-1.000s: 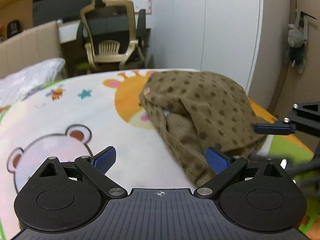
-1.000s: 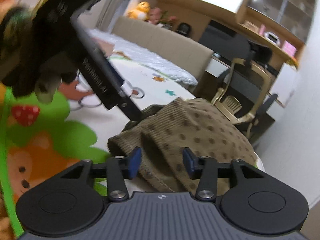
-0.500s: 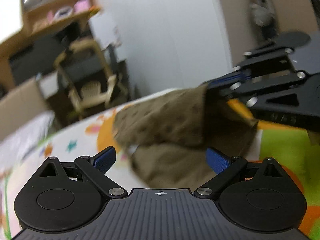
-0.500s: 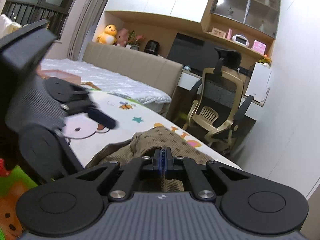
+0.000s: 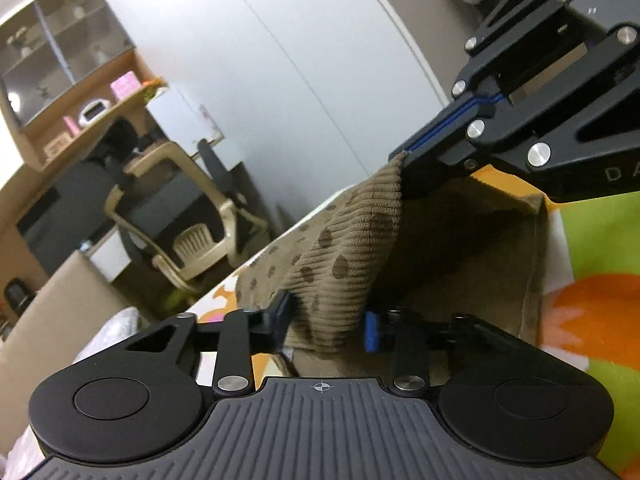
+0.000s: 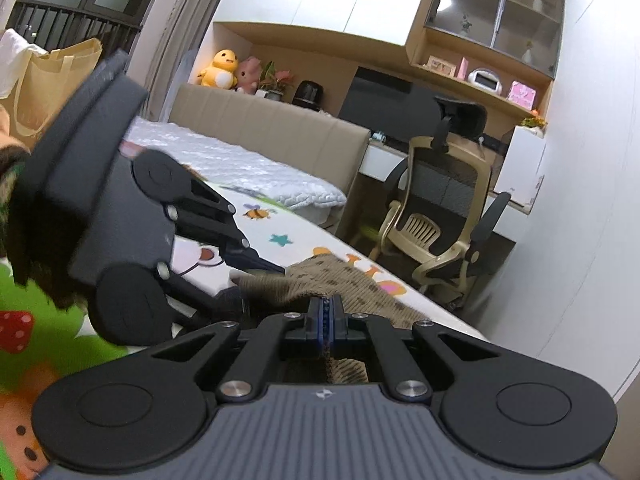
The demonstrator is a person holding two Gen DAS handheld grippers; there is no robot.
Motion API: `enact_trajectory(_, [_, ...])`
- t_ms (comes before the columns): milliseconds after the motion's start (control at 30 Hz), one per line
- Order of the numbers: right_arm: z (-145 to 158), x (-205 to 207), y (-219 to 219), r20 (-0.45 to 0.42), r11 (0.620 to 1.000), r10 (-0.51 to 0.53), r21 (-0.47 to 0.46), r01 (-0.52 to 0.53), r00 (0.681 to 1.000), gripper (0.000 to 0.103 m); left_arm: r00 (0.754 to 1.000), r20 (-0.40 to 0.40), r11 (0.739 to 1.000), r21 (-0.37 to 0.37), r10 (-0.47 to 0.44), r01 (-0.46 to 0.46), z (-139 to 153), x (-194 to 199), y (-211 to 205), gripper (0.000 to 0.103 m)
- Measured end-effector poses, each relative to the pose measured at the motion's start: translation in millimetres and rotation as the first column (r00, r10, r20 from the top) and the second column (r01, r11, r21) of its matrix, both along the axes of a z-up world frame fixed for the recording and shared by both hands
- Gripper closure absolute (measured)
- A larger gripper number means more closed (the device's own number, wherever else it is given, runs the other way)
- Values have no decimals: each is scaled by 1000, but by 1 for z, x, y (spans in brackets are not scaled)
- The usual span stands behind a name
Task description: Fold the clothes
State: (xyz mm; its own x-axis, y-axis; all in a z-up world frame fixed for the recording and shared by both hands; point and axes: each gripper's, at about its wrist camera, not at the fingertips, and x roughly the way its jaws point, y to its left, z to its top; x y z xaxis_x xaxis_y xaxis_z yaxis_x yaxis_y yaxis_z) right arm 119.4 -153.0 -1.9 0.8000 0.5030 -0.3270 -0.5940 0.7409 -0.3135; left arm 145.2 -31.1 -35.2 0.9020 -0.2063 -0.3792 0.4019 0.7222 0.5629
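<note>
A brown corduroy garment with dark dots (image 5: pixel 344 248) lies on the cartoon play mat (image 5: pixel 600 240); it also shows in the right wrist view (image 6: pixel 340 280). My left gripper (image 5: pixel 326 322) has its jaws partly closed around a fold of the garment, with cloth filling the gap between them. My right gripper (image 6: pixel 326 320) is shut on the garment's edge and holds it lifted; it shows in the left wrist view (image 5: pixel 424 144) at the upper right. The left gripper shows in the right wrist view (image 6: pixel 256 272) at the left, its tips at the cloth.
A beige office chair (image 6: pixel 436 216) stands by the desk beyond the mat. A bed with a white quilt (image 6: pixel 240 168) and beige headboard lies at the back left. A white wardrobe wall (image 5: pixel 300 60) rises to the right. A tote bag (image 6: pixel 48 84) hangs far left.
My left gripper has narrowed from wide open onto a fold of the garment. My right gripper closed on the garment's edge and lifted it. Both views have tilted.
</note>
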Motion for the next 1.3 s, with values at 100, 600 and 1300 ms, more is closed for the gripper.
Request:
enact_trajectory(100, [-7, -5, -7, -47, 1000, 25, -18, -26, 999, 100, 1000, -16, 1000, -10, -6, 6, 3, -15, 13, 90])
enact_trajectory(600, [8, 79, -57, -276, 974, -32, 206, 91, 961, 16, 930, -364, 882, -455, -59, -122, 33, -30, 110, 41])
enact_trajectory(1300, [-47, 155, -24, -469, 965, -80, 187, 187, 880, 0, 772, -590, 572, -726, -235, -381, 10, 47, 155, 19])
